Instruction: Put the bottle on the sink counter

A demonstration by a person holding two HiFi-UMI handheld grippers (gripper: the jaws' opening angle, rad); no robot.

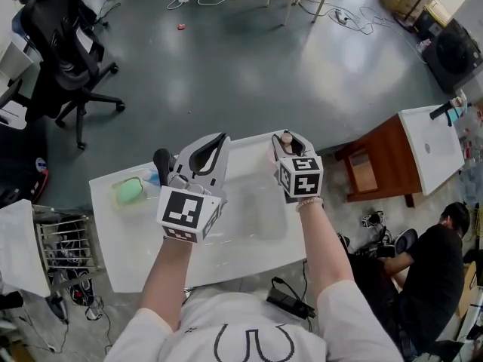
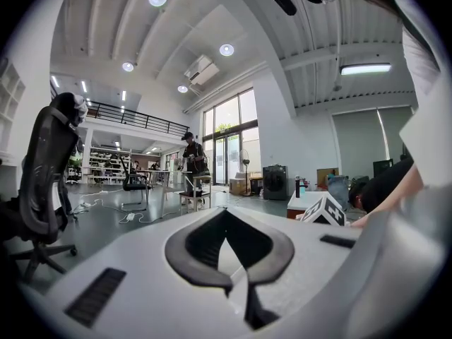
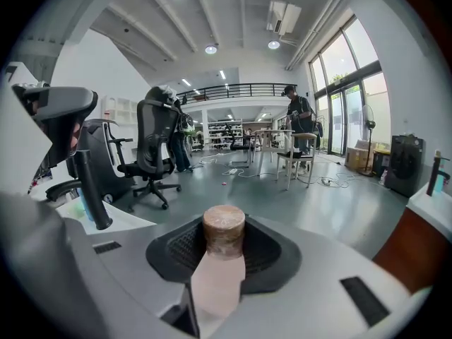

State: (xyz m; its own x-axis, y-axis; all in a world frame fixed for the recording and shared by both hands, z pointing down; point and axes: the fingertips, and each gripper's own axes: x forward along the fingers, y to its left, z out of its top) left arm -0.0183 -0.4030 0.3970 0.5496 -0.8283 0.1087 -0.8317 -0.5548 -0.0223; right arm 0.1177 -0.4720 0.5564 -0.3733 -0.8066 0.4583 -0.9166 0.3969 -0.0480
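Note:
A pale pink bottle (image 1: pixel 286 137) with a brownish cap (image 3: pixel 224 226) stands upright between the jaws of my right gripper (image 1: pixel 287 146), which is shut on it. It hangs over the far right part of the white sink counter (image 1: pixel 143 259), behind the basin (image 1: pixel 260 211). In the right gripper view the bottle (image 3: pixel 215 281) fills the gap between the black pads (image 3: pixel 272 256). My left gripper (image 1: pixel 211 155) is over the counter's middle, its jaws together with nothing in them; in its own view the left gripper (image 2: pixel 226 249) points out over the room.
A black faucet (image 1: pixel 162 163) rises at the counter's far left, beside a green soap dish (image 1: pixel 128 191). A wire rack (image 1: pixel 68 247) stands left of the counter. At the right are a second sink cabinet (image 1: pixel 423 145) and a crouching person (image 1: pixel 438 266). An office chair (image 1: pixel 68 59) stands behind.

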